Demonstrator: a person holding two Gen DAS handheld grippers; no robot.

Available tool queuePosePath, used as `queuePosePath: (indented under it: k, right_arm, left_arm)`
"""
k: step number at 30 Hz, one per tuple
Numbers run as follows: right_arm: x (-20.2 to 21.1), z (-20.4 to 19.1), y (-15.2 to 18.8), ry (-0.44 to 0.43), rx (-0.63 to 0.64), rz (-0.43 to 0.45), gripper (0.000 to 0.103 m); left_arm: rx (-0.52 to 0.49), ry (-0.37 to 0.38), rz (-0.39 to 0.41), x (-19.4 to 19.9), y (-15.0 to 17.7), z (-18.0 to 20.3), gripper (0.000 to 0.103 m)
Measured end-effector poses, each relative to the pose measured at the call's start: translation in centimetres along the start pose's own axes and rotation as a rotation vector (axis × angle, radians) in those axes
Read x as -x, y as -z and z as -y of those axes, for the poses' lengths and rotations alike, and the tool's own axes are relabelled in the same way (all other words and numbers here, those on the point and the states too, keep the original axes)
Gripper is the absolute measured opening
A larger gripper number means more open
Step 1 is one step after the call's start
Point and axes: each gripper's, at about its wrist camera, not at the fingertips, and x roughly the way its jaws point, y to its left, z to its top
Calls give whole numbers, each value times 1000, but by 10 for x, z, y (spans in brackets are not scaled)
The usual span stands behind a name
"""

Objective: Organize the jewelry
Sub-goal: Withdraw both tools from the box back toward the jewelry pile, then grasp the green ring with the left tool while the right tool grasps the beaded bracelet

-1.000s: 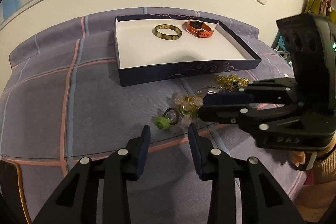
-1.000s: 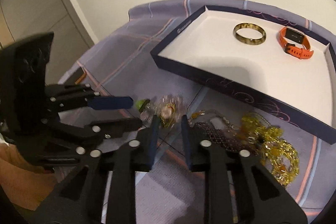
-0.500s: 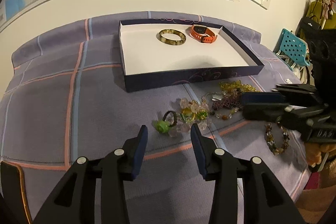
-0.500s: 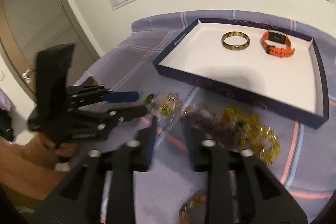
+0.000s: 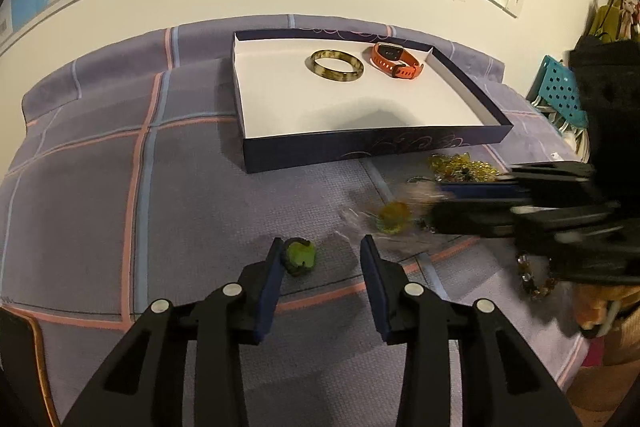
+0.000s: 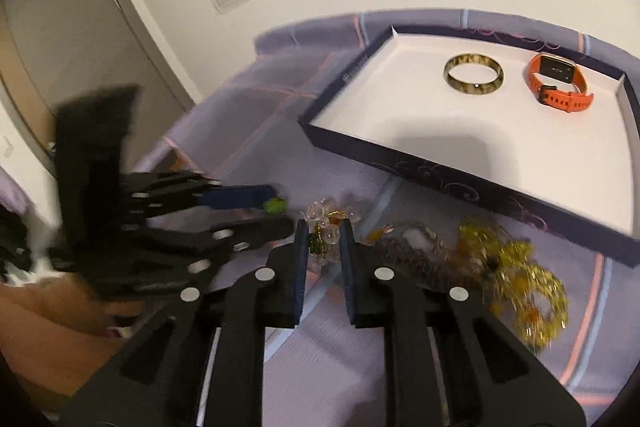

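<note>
On a bed spread with a purple checked blanket, the left tool hovers with its fingers apart and closing, a small green charm lying between them and touching the left finger — not gripped. The right tool reaches in from the right in the left wrist view, its fingers closing on a string of clear and amber beads; the beads sit in the narrow gap, though motion blur hides whether the pads press on them.

The beads are glassy, round and pale, with yellow and green pieces among them. To the right of them lies a tangle of jewelry — bright yellow chains over a darker brownish strand — on the blanket just in front of a shallow dark blue box with a white inside. At the far end of the box rest a mottled olive bangle and, beside it on the right, an orange watch.
</note>
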Motion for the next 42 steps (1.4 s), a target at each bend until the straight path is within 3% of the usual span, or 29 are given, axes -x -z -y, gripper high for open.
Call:
queuePosePath:
  k: [6,13,15,18,20,24,27,31,36,39,40,42]
  right_arm:
    - [39,2,17,-157,-62,47,16]
    - [50,8,29,-308,-149,67,16]
    - [44,10,31,-205,-136,39,18]
    - [43,28,38,-135,-197,22,21]
    - [50,35,42,-67,-204,37,37]
    - [76,45,50,59,-190,81,37]
    - [88,52,59,152,-175,78,37]
    - [92,55,77,215,-163,37,42]
    - [93,48,89,241,-141,28,43]
    - [92,38,85,216,-105,53,43]
    - [91,35,84,205,-94,54,43]
    - [84,29,79,189,-74,54,44]
  left_arm:
    - [9,-2,1,1,0,-1,36]
    - [9,4,21,13,3,-1,36]
    - [2,5,31,18,3,0,36]
    - [-12,15,44,25,4,4,36]
    - [-28,26,48,29,6,8,36]
    - [-85,93,47,32,9,24,37]
    - [-134,159,32,30,15,42,45]
    - [-207,183,2,21,24,68,52]
    - [-226,183,-31,6,26,78,53]
    - [-219,170,-37,2,24,79,43]
    - [-218,179,-42,1,23,79,32]
    - [-215,198,-49,0,22,79,22]
